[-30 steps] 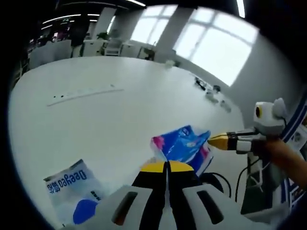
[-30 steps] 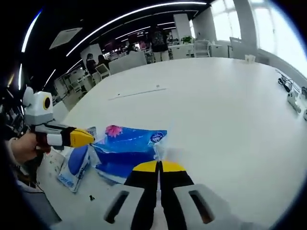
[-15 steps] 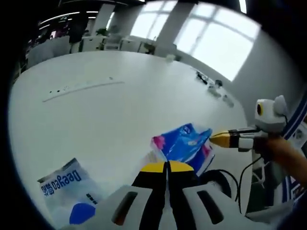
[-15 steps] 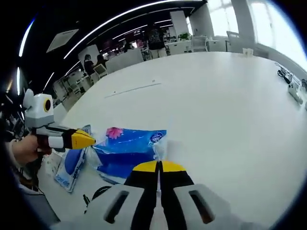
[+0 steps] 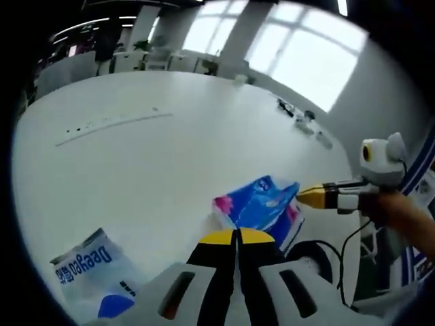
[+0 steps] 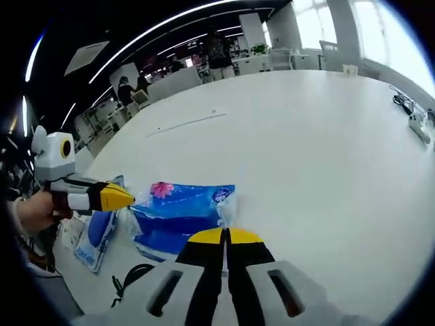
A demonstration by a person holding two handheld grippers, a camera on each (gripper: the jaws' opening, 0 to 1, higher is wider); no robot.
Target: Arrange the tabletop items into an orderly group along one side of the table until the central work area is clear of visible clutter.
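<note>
Up front in the left gripper view, the left gripper (image 5: 236, 236) pinches one end of the blue pack (image 5: 262, 205), held off the table (image 5: 170, 156); a white packet (image 5: 92, 261) lies lower left. Over in the right gripper view, the right gripper (image 6: 225, 235), jaws pressed together, pinches the pack's other end.

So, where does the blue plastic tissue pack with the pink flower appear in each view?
Left gripper view: blue plastic tissue pack lies right of centre, just above this view's own claw.
Right gripper view: pack lies left of centre, above the own claw.
Shared landmark: the white-and-blue "Deeyeo" bag.
</note>
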